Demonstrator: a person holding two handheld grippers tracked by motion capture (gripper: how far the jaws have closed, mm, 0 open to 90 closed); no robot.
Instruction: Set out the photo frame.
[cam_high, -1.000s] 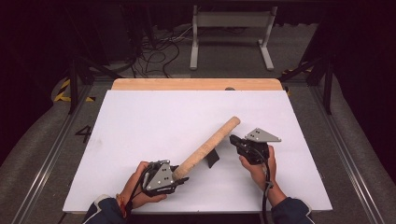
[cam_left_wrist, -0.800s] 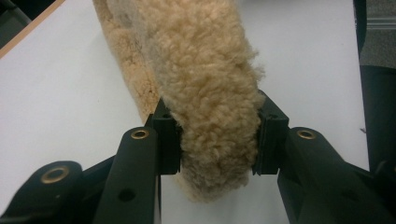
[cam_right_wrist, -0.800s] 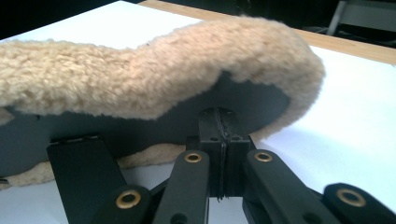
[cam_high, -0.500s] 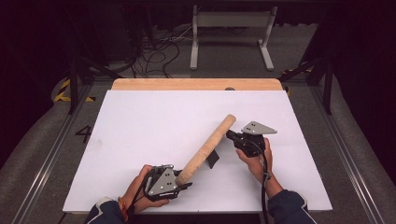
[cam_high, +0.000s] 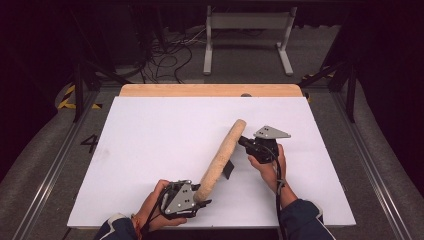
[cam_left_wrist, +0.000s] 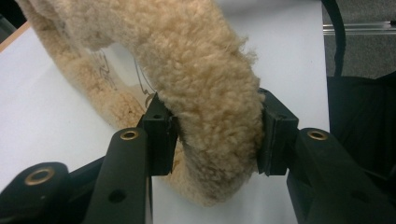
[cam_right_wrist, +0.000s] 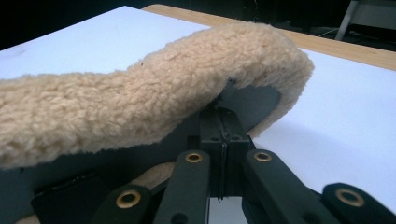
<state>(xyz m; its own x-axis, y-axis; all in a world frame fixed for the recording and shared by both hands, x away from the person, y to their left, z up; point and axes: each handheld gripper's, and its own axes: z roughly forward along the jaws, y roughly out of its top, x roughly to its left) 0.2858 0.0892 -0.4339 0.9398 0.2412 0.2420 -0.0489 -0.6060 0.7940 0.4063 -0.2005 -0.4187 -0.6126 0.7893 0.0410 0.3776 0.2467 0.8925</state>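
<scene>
Across the centre of the high view, our long tan fleece-covered pad (cam_high: 220, 157) slants from lower left to upper right; left gripper (cam_high: 197, 200), jaws just easing wider, brackets its near end, right gripper (cam_high: 243, 141) pinches its far end's dark backing.

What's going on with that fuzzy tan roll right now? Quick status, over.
Left gripper clamps the fleece roll at its near end, jaws just eased wider. Right gripper shut on the dark lining at the far end. White table, nothing in the way.
</scene>
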